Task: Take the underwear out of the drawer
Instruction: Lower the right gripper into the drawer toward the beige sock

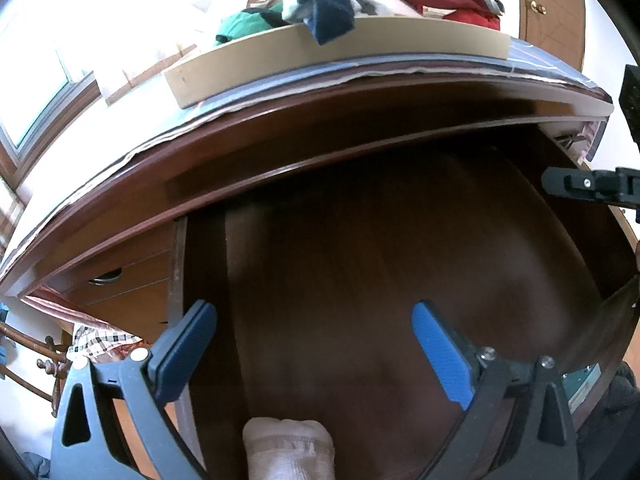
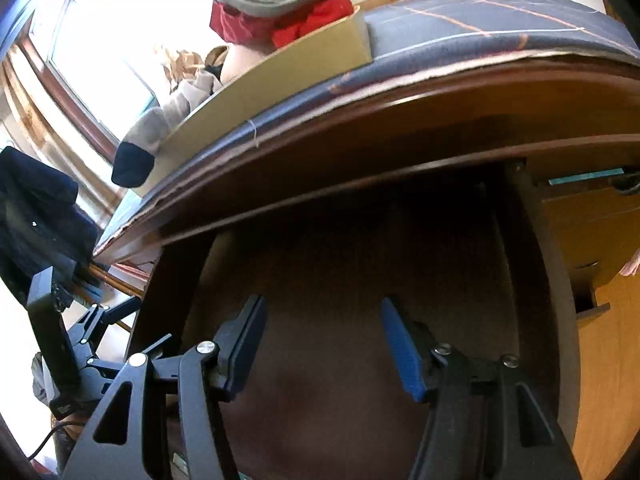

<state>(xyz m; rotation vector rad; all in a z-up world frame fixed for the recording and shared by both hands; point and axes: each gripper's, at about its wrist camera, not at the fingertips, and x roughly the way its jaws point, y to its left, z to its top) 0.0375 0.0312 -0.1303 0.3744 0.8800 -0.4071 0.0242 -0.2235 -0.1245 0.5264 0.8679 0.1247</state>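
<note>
In the left wrist view, the left gripper point(image 1: 314, 334) hangs over the open drawer point(image 1: 360, 272), its 2 blue pads spread wide with nothing between them and touching nothing. A pale, rolled-up piece of cloth point(image 1: 288, 450), which looks like the underwear, lies on the drawer floor at the near edge, below and between the fingers rather than within reach of the pads. The rest of the drawer floor looks bare and dark. At the right edge of this view one finger of the right gripper point(image 1: 588, 184) reaches in above the drawer's right side. On the desk top point(image 1: 280, 92) above, a shallow cardboard tray point(image 1: 340, 46) holds other clothes.

To do this step well, I judge the left tongs should tip further down and draw back toward the near edge, so the pads straddle the roll's middle before closing; pinching one loose corner would let it unroll.

In the right wrist view, the right gripper point(image 2: 322, 346) points into the same drawer point(image 2: 340, 240) under the desk's front edge, jaws about half spread, empty, clear of wood. The underwear is not visible here; the floor beneath is too dark to read. The left gripper's body shows at this view's left edge, beside the drawer's left wall.
</note>
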